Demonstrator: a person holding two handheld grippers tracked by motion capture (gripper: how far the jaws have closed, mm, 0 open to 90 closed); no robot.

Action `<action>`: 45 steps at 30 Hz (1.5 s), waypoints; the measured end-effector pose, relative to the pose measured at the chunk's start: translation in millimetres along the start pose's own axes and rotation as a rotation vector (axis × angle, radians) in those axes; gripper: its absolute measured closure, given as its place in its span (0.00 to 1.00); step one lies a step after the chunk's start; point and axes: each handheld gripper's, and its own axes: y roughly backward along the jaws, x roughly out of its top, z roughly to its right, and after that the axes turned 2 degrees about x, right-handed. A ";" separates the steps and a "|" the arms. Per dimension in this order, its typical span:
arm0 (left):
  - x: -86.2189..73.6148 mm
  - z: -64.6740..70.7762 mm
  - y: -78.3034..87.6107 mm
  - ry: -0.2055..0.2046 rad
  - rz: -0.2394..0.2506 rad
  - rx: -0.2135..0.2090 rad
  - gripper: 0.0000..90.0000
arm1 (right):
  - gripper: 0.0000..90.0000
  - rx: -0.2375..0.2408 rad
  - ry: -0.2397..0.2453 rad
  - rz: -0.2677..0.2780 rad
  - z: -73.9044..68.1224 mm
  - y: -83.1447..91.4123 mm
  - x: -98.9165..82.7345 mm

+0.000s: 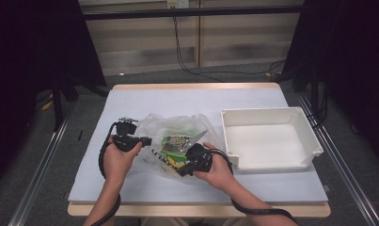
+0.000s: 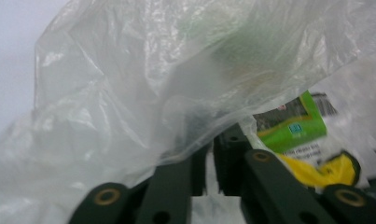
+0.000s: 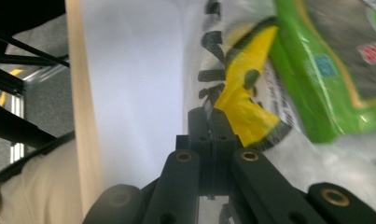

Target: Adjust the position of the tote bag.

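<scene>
A plastic bag (image 1: 177,141) is lying at the middle of the surface (image 1: 187,101), with a packet (image 1: 175,143) sitting inside it. A tray (image 1: 272,139) is standing just right of the bag. The left gripper (image 1: 147,141) is pinching the bag's left edge, the right gripper (image 1: 180,172) its near edge.

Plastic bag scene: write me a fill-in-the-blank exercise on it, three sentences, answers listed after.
1. Both grippers, the left gripper and the right gripper, are shut on the clear ____ bag.
2. Inside the bag lies a packet whose main colour is ____.
3. The white bin beside the bag holds ____.

Missing words: plastic; green; nothing
</scene>
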 end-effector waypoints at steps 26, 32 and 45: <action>-6.6 16.4 5.1 -0.032 -0.076 -0.068 1.00 | 0.45 -0.052 -0.033 0.115 -3.9 -11.6 27.8; -4.6 15.2 7.9 -0.001 -0.058 -0.088 0.91 | 0.66 -0.046 -0.040 0.080 -5.8 -28.7 31.2; 19.3 25.1 14.4 -0.060 0.053 -0.069 0.90 | 1.00 -0.003 -0.023 0.053 -7.1 -32.6 27.8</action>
